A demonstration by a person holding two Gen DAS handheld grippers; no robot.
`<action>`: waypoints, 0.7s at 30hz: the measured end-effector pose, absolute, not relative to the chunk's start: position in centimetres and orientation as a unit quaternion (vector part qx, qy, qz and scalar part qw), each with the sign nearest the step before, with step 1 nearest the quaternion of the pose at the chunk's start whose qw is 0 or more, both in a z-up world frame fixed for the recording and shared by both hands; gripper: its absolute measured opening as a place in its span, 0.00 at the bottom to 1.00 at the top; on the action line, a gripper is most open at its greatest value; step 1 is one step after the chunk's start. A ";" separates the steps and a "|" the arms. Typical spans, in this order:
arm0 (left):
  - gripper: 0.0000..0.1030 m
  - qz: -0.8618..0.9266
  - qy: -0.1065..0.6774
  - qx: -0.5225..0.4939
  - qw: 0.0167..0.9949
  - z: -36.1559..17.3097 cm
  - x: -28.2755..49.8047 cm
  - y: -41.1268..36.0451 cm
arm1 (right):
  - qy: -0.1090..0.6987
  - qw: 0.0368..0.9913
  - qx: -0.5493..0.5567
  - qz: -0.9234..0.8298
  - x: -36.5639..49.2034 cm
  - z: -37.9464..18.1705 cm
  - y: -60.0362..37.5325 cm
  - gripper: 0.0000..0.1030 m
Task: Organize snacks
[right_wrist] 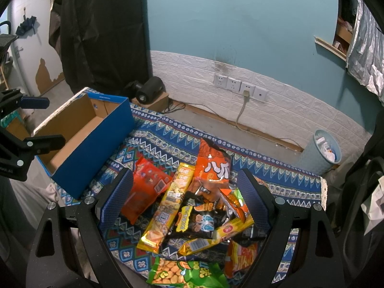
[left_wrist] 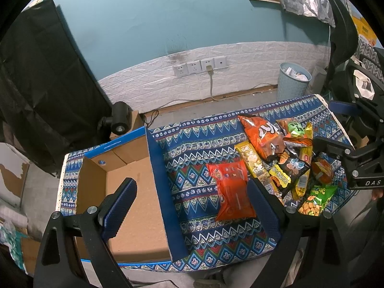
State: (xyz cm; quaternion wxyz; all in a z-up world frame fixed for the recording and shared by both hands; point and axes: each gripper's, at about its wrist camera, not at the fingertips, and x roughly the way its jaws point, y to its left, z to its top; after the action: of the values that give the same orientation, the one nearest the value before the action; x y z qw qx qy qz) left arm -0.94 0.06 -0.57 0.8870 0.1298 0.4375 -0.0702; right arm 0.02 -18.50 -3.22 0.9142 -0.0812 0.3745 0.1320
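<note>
On the tabletop [left_wrist: 204,144], under a blue patterned cloth, a heap of snack packets [right_wrist: 204,216] lies toward the right side, and an open cardboard box [left_wrist: 134,192] with blue outer walls sits at the left. Seen from the left wrist, the left claw [left_wrist: 192,204] hangs above the cloth with its two blue-padded fingers wide apart and nothing between them; one finger sits over the box's bare floor, the other beside a flat red packet [left_wrist: 231,192] that lies a little apart from the heap, between it and the box wall. From the right wrist, the right claw [right_wrist: 184,201] hovers over the heap, fingers likewise spread and gripping nothing. Below it lie a large orange bag [right_wrist: 213,165], a long yellow packet [right_wrist: 165,206], a black packet [right_wrist: 196,220] and, nearest the camera, a green bag of peanuts [right_wrist: 182,273]. The box holds no snacks that can be seen. Behind the tabletop, a white brick-pattern panel carries a row of wall sockets [left_wrist: 200,67], and a pale blue bin [left_wrist: 292,81] stands on the floor.
</note>
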 end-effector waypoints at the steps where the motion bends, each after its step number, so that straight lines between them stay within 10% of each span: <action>1: 0.91 -0.070 0.438 0.130 0.887 -0.6 -1.0 0.0 | 0.375 0.914 -0.082 0.132 0.0 -3.2 -18.5 0.84; 21: 0.91 -0.079 0.465 0.131 0.872 -2.7 0.5 -0.4 | 0.391 0.909 -0.083 0.119 0.4 -3.9 -19.5 0.84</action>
State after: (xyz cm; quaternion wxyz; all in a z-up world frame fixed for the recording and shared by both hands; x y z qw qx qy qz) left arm 0.53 -0.39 -2.70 0.8719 0.1306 0.4653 -0.0786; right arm 0.36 -19.48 -3.90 0.9087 -0.0834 0.3914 0.1187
